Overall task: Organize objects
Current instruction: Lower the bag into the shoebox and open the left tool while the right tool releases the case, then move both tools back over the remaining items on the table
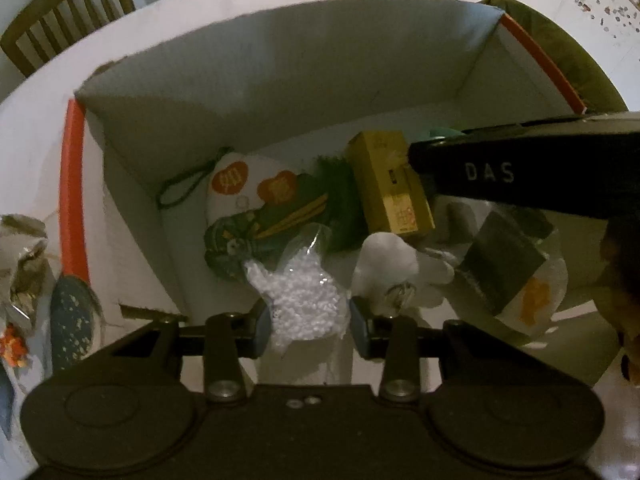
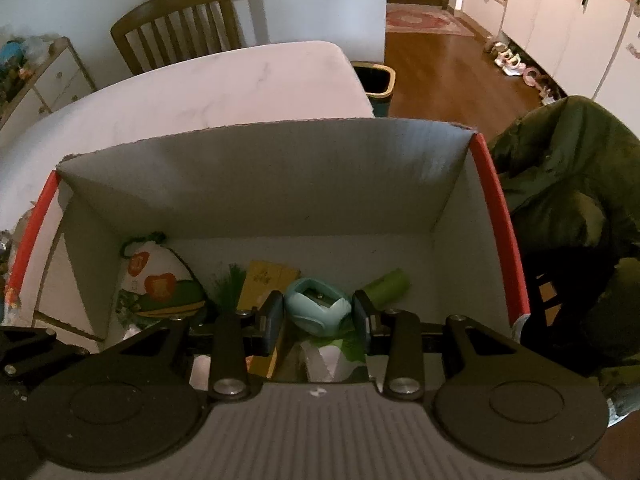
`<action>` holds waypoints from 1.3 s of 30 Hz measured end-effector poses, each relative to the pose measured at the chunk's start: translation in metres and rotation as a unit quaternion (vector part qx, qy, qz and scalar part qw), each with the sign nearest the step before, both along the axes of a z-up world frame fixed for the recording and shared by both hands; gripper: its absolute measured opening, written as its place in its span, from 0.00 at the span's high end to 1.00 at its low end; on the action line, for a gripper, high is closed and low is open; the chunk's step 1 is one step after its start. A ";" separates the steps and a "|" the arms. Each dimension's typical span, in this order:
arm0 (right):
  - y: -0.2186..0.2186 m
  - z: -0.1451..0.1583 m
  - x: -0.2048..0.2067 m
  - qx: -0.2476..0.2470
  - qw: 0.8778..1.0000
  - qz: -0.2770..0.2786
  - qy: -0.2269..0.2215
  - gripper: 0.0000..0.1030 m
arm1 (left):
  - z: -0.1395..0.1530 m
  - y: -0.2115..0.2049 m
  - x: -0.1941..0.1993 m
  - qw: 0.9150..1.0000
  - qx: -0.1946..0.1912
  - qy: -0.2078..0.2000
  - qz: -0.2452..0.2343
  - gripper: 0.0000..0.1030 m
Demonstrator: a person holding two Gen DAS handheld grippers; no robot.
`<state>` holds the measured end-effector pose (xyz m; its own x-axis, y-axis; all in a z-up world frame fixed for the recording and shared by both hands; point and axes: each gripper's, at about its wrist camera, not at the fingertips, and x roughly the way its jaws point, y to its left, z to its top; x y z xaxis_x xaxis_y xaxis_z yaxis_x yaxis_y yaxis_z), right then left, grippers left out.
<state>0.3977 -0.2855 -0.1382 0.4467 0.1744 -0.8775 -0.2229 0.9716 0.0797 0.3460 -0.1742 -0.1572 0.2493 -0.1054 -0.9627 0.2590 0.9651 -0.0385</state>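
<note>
Left wrist view, left to right: wooden chair (image 1: 68, 12) behind white table (image 1: 40, 128); dark speckled pouch (image 1: 72, 320) lying outside the box; white cardboard box (image 1: 280, 60) with red-edged flaps, open on the table; inside it a white drawstring pouch (image 1: 248, 200) with orange and green print, a green tuft beside it, a yellow carton (image 1: 392, 184) standing tilted, a white soft item (image 1: 392, 268) just right of centre. Left gripper (image 1: 306, 320) lowered into the box, fingers narrowed onto a clear bag of white beads (image 1: 304, 300), both pads pressed against it. Right wrist view: same box (image 2: 280, 168), right gripper (image 2: 318, 320) within it, fingers closed narrowly on a pale teal gadget (image 2: 318, 308); green roll (image 2: 388, 284) beyond; green jacket (image 2: 568, 184) outside the box, far right.
</note>
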 end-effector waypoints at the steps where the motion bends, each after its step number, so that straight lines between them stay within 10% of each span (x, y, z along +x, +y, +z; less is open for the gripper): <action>1: 0.000 0.000 0.000 0.000 1.000 0.001 0.000 0.64 | -0.001 0.000 0.001 1.000 0.000 0.006 -0.004 0.61; 8: -0.003 0.008 -0.003 0.003 1.000 0.002 -0.012 0.45 | -0.001 0.002 0.000 1.000 -0.007 0.016 -0.007 0.51; 20: -0.016 0.029 -0.018 0.039 0.999 -0.002 -0.030 0.41 | 0.017 0.007 -0.019 0.999 -0.037 -0.021 -0.014 0.28; 39: -0.028 0.116 -0.097 0.159 0.977 0.039 -0.136 0.18 | 0.098 0.040 -0.080 0.975 -0.084 -0.207 -0.019 0.05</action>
